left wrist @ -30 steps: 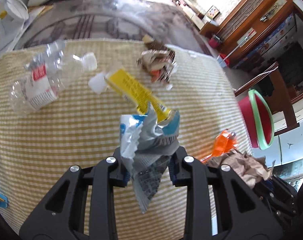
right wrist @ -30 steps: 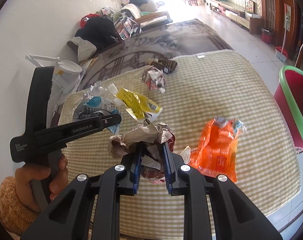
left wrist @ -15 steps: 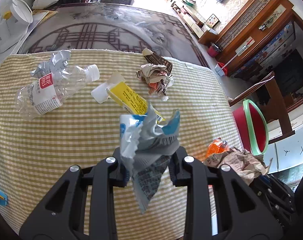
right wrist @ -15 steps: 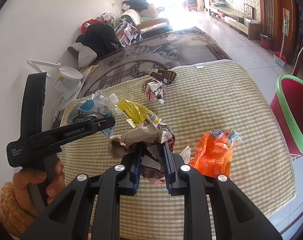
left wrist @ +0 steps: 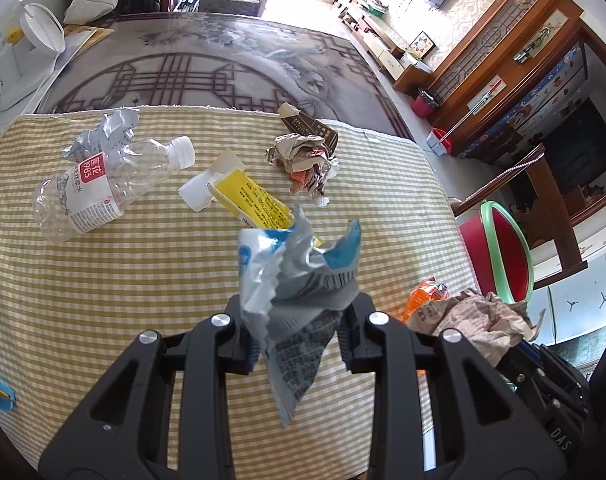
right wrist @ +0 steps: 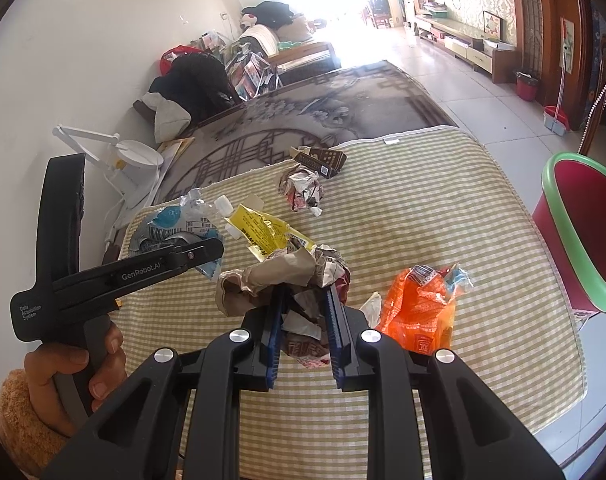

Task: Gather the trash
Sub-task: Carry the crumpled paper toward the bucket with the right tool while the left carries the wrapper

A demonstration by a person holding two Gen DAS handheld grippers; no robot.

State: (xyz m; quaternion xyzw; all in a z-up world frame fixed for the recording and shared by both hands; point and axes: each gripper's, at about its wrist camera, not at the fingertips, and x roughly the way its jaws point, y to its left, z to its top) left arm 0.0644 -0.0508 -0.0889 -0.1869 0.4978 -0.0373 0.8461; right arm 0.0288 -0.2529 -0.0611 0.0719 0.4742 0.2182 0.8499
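My left hand-held gripper (left wrist: 299, 332) is clamped on a blue-and-silver wrapper (left wrist: 299, 280), held above the checked mat (left wrist: 143, 280); my right hand-held gripper (right wrist: 303, 332) is clamped on a crumpled paper wad (right wrist: 287, 276). Both loaded, mid-carry; next I'd swing right to the red bin (right wrist: 575, 248), clear its green rim, then release.

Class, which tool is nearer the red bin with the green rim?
Right. The right tool, gripping crumpled paper, is closer to the red bin; the left tool, gripping a blue-white wrapper, is farther away.

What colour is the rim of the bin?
Green, around a red bin; the right wrist view shows it best.
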